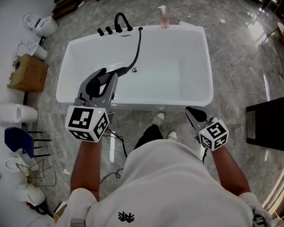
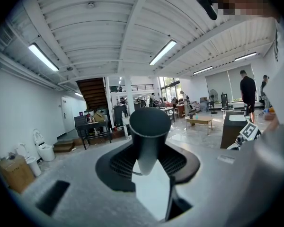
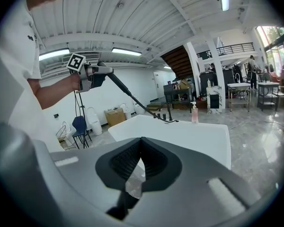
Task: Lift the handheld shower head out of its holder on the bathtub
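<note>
Shower head [image 2: 149, 131] gripped by the raised left gripper [image 1: 104, 77] over the bathtub [image 1: 199, 98]; right gripper [image 1: 191, 111] closed, empty.

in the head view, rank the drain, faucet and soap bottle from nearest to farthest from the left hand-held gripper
1. drain: in the floor of the tub, just right of the left hand-held gripper
2. faucet: on the far rim, left end
3. soap bottle: on the far rim, further right
</note>
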The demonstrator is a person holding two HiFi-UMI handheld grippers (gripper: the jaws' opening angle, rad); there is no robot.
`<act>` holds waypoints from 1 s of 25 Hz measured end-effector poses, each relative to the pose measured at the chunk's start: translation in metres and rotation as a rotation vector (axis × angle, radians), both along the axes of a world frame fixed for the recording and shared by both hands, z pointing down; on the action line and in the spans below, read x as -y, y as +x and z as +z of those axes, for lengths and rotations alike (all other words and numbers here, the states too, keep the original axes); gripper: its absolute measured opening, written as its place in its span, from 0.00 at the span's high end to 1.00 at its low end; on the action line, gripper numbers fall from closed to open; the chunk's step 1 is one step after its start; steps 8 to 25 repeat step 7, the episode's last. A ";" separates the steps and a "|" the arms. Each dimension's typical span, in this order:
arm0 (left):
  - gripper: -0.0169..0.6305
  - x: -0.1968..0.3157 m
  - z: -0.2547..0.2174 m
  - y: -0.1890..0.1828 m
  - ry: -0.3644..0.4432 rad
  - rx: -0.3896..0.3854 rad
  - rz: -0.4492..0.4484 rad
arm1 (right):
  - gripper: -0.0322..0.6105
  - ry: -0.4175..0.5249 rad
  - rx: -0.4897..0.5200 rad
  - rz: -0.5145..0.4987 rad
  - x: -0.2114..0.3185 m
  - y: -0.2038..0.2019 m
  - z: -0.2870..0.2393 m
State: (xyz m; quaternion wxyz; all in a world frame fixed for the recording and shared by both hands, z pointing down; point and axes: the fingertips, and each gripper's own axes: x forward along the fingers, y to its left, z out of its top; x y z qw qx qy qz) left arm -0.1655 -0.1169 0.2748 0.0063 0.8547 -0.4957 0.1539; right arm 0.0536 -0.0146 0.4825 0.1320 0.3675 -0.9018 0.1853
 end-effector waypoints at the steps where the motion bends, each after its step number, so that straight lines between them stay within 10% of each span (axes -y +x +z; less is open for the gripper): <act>1: 0.76 0.000 0.000 0.001 0.001 0.001 0.001 | 0.93 -0.001 -0.001 0.000 0.000 0.002 0.001; 25: 0.76 0.002 -0.004 0.008 0.005 -0.004 0.000 | 0.93 -0.003 -0.005 0.003 -0.002 0.012 0.002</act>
